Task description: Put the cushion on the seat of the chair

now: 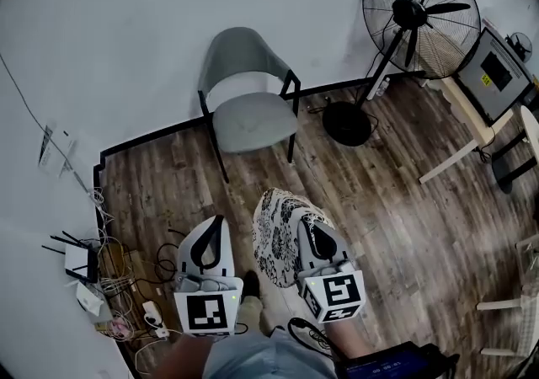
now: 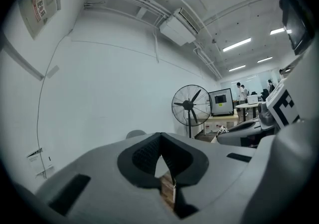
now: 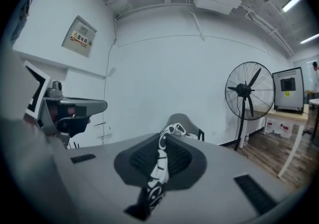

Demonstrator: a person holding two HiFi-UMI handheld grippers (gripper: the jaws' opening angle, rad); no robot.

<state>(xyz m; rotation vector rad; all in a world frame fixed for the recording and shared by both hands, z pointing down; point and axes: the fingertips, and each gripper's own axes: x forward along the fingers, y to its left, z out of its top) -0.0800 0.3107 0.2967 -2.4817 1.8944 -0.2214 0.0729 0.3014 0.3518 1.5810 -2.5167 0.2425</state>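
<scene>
A grey chair [image 1: 250, 99] with black legs stands against the white wall, its seat [image 1: 253, 120] bare. The black-and-white patterned cushion [image 1: 276, 236] hangs upright over the wooden floor, well short of the chair. My right gripper [image 1: 308, 227] is shut on the cushion's right edge. In the right gripper view the patterned fabric [image 3: 157, 175] is pinched between the jaws, with the chair [image 3: 182, 121] straight ahead. My left gripper [image 1: 220, 221] is beside the cushion on its left, shut with nothing in it. In the left gripper view its tips [image 2: 160, 137] meet and only floor shows below them.
A tall black pedestal fan [image 1: 418, 13] stands right of the chair, its round base [image 1: 348, 123] on the floor. A wooden table with a monitor [image 1: 493, 74] is at far right. A router and tangled cables [image 1: 93, 272] lie by the left wall.
</scene>
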